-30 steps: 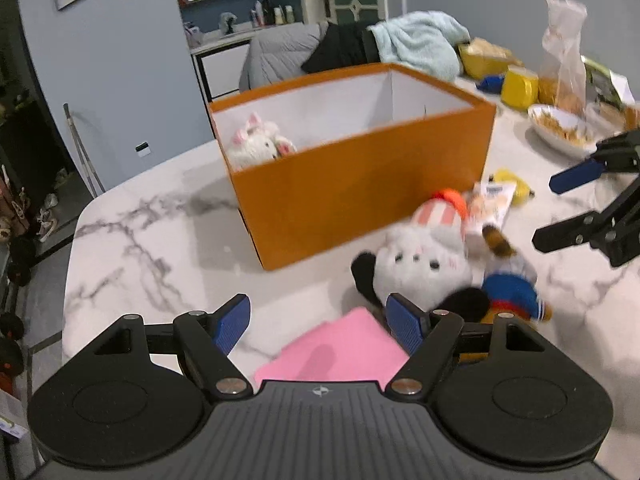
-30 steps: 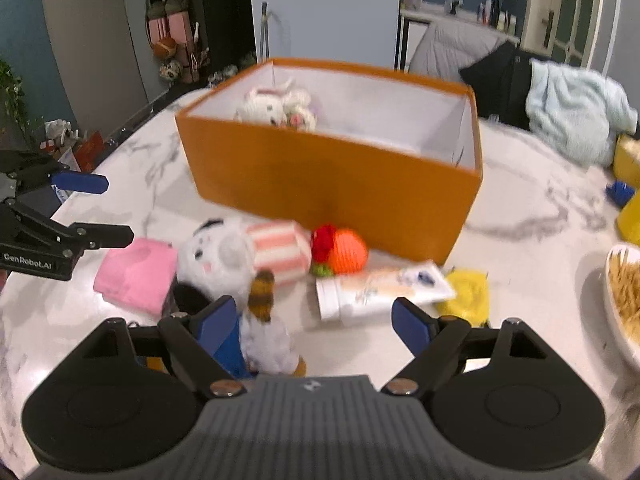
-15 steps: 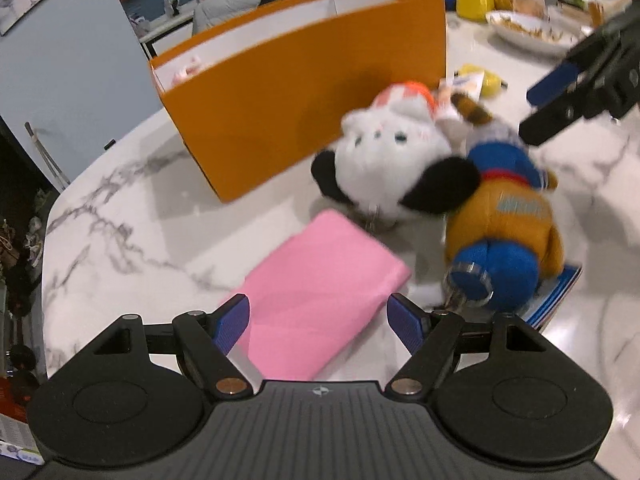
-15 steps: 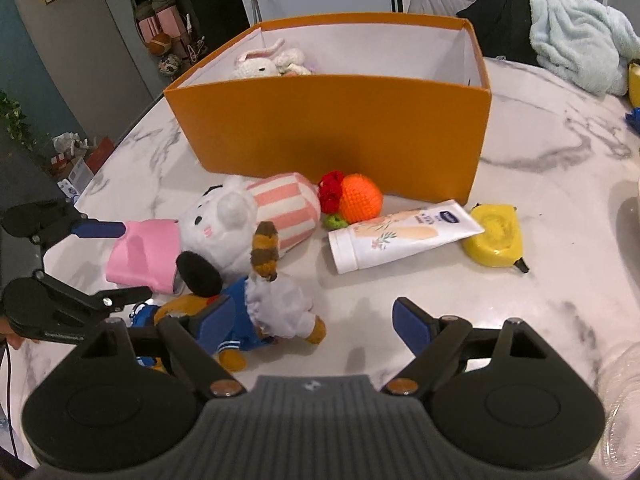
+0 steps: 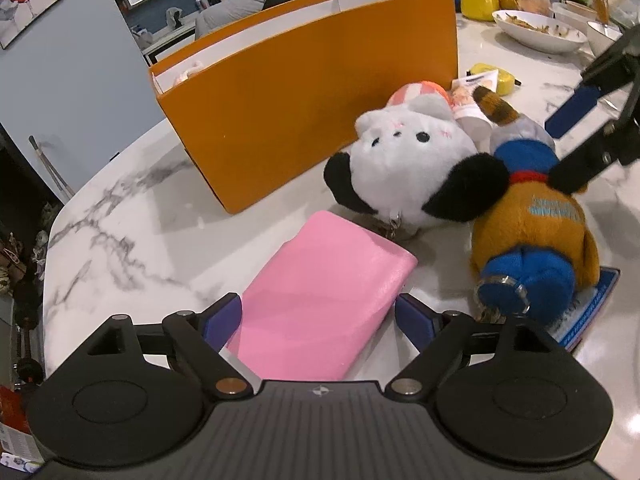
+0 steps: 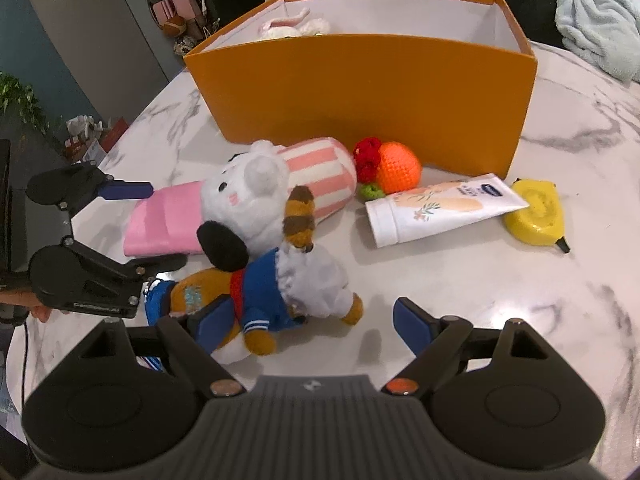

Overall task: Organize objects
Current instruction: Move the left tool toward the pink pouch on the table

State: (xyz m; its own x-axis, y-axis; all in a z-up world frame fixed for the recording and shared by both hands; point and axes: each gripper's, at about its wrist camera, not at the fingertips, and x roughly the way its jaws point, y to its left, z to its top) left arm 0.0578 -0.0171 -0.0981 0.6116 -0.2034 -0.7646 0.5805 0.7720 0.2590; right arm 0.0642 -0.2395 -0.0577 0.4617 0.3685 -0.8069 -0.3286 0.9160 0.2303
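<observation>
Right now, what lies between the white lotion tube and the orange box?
In the right wrist view, an orange knitted ball with red and green bits sits between the lotion tube and the orange box.

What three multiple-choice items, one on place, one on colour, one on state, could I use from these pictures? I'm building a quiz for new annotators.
1. Where does the pink wallet lie?
A. inside the orange box
B. on the table, between the fingers of the left hand-held gripper
C. on top of the white tube

2. What colour is the box?
A. orange
B. green
C. black

3. How does the right hand-held gripper stand?
A. clamped on the tube
C. holding the yellow tape measure
B. jaws apart, over the dressed plush

Answers:
1 B: the left hand-held gripper straddles the wallet on the marble table, its jaws opening, pads clear.
2 A: its outer walls are orange.
3 B: the dressed plush lies by its left finger, unpinched.
</observation>
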